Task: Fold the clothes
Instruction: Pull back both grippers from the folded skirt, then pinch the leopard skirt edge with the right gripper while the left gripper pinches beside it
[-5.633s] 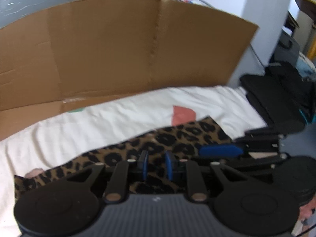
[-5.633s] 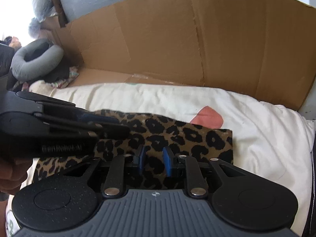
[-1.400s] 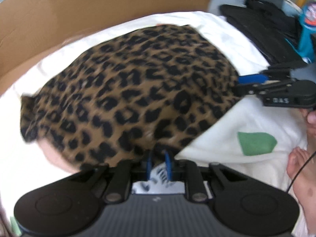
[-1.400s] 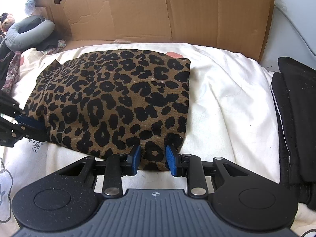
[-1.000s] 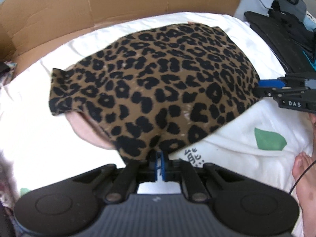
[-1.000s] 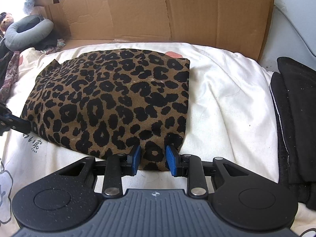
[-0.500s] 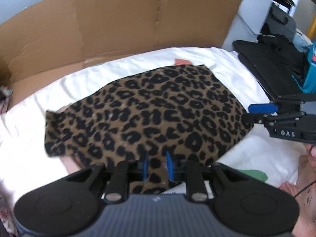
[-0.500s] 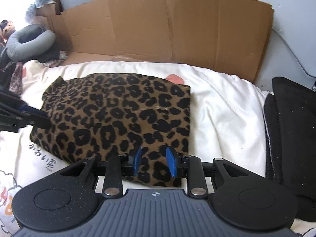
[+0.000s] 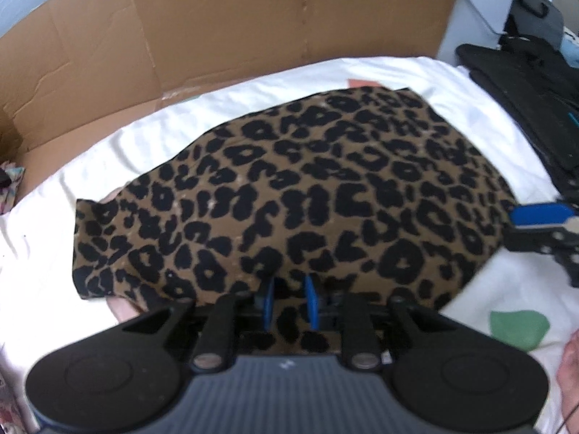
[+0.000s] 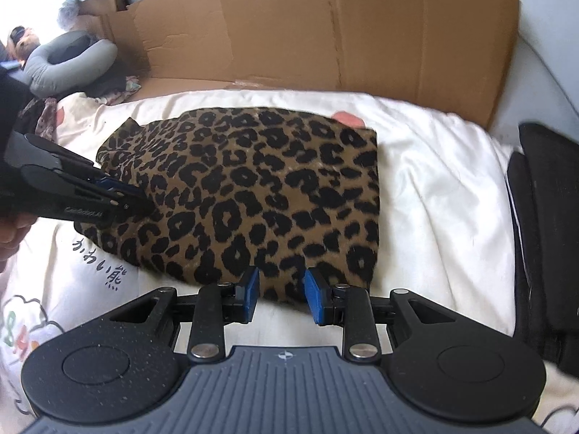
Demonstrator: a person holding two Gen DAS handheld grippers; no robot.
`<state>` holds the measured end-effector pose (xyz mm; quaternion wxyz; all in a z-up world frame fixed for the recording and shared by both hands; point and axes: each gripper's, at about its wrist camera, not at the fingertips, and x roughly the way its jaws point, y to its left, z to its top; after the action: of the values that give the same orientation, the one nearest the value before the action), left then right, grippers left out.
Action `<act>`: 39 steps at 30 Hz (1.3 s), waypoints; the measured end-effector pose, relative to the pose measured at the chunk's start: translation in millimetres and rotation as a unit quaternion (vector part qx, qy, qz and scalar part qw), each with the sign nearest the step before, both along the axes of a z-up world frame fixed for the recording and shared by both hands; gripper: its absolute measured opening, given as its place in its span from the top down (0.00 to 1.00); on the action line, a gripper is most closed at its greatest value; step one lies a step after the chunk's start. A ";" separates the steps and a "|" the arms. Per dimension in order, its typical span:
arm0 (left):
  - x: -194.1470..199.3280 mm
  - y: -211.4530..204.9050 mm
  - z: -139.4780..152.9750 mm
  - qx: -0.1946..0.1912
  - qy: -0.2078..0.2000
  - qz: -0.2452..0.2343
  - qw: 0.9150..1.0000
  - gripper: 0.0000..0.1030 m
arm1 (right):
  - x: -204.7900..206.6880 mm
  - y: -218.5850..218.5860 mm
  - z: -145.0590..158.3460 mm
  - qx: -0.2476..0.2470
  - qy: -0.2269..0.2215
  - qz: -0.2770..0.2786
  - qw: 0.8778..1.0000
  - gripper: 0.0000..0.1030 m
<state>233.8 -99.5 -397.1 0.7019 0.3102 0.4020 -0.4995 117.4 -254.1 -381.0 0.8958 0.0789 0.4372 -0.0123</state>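
Note:
A folded leopard-print garment (image 9: 307,188) (image 10: 260,195) lies flat on the white bedsheet (image 10: 434,181). My left gripper (image 9: 289,300) hovers over its near edge, blue pads a little apart, with cloth under the gap and nothing pinched. The right wrist view shows the left gripper (image 10: 134,199) reaching in over the garment's left edge. My right gripper (image 10: 281,291) stands open at the garment's near right corner, the hem lying between its pads without being pressed. The right gripper (image 9: 521,226) also shows at the garment's right side in the left wrist view.
A cardboard wall (image 10: 325,29) (image 9: 217,25) stands behind the bed. A pile of black clothing (image 10: 542,217) (image 9: 535,83) lies at the right. At the far left sits a grey neck pillow (image 10: 68,61). A person's hand (image 10: 11,231) holds the left gripper.
The left gripper let go of the garment's edge: its jaws went from shut to slightly apart, and it moved forward over the cloth. The garment settled flat. The right gripper's jaws kept their width.

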 end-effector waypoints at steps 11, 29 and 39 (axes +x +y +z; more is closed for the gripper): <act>11.5 22.8 2.9 0.020 -0.015 0.008 1.000 0.79 | -17.4 -36.4 -16.6 0.099 0.031 -0.081 0.991 0.66; 19.0 59.5 42.2 -0.002 0.025 0.037 0.999 0.79 | -21.3 -82.5 -42.8 0.303 0.021 -0.198 0.932 0.65; 10.3 59.1 9.4 0.032 0.066 0.045 0.996 0.78 | -21.2 -89.8 -64.2 0.350 0.015 -0.244 0.904 0.66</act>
<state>244.1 -40.4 -387.8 0.6853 0.2808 0.4767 -0.4734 96.2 -343.9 -445.2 0.7730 0.4914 0.3936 -0.0774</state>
